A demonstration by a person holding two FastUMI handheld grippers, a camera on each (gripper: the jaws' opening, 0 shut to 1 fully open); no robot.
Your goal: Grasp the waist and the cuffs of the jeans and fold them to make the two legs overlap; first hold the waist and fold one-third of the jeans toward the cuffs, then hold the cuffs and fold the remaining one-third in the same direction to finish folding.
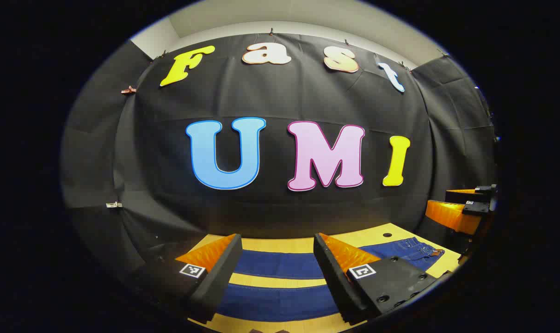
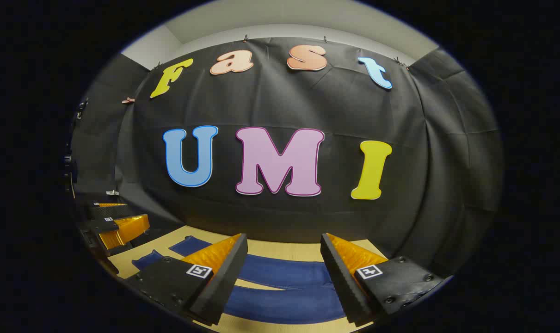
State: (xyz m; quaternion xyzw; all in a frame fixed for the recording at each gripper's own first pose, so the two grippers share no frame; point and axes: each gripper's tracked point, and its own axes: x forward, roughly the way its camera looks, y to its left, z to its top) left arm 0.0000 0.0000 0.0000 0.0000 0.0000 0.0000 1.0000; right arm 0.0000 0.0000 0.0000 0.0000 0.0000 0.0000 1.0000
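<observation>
Dark blue jeans (image 1: 276, 264) lie flat on a light wooden table (image 1: 280, 280), the two legs spread apart with a strip of wood between them. Their waist (image 1: 416, 252), with a brown patch, lies to the right in the left gripper view. My left gripper (image 1: 277, 238) hovers open over the legs, nothing between its fingers. In the right gripper view the jeans (image 2: 284, 282) run under my right gripper (image 2: 284, 237), which is open and holds nothing. The cuffs (image 2: 189, 245) lie off to the left there. Each gripper shows at the other view's edge: right gripper (image 1: 439, 200), left gripper (image 2: 134, 212).
The booth's black cloth wall (image 1: 280, 203) rises just behind the table's far edge. A small dark hole (image 1: 387, 235) sits in the tabletop near the waist. Bare wood (image 2: 280, 247) lies beyond the jeans.
</observation>
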